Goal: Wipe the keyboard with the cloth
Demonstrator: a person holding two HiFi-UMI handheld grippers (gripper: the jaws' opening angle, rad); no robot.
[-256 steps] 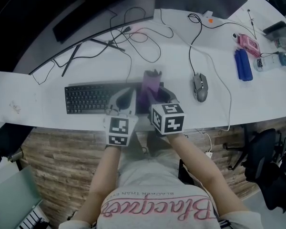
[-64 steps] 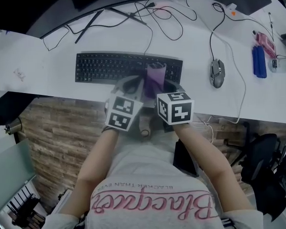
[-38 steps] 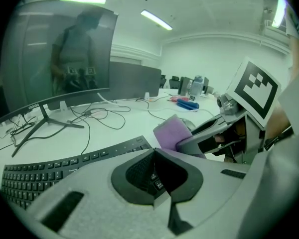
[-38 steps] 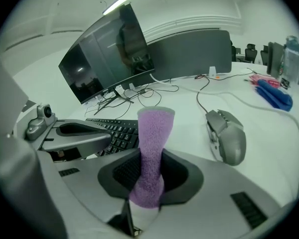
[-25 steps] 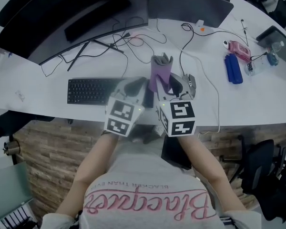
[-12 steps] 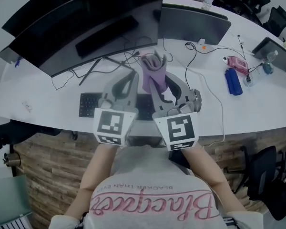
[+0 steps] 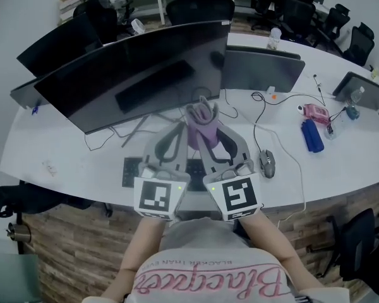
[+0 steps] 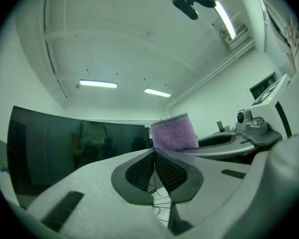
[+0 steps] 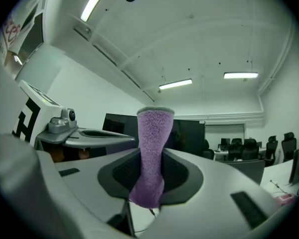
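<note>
Both grippers are raised above the white desk (image 7: 63, 150), jaws pointing up and away from me. My right gripper (image 7: 206, 129) is shut on a purple cloth (image 7: 201, 124), which stands up out of its jaws (image 9: 152, 148). Close at its left is my left gripper (image 7: 175, 129), its ribbed pads pressed together with nothing between them (image 8: 154, 156). The cloth (image 8: 174, 132) shows just beyond it. The black keyboard (image 7: 131, 171) lies on the desk below the grippers. They hide most of it, and neither the cloth nor a gripper touches it.
A wide curved monitor (image 7: 139, 74) stands behind the keyboard and a second screen (image 7: 262, 68) to its right. A mouse (image 7: 267, 163) lies right of the keyboard, with cables (image 7: 281, 144) trailing. A blue case (image 7: 312, 136) and a pink item (image 7: 317, 112) sit far right.
Both grippers have risen from the keyboard with the cloth still in the right one. The cloth now stands in front of the monitor, and my view has tilted up.
</note>
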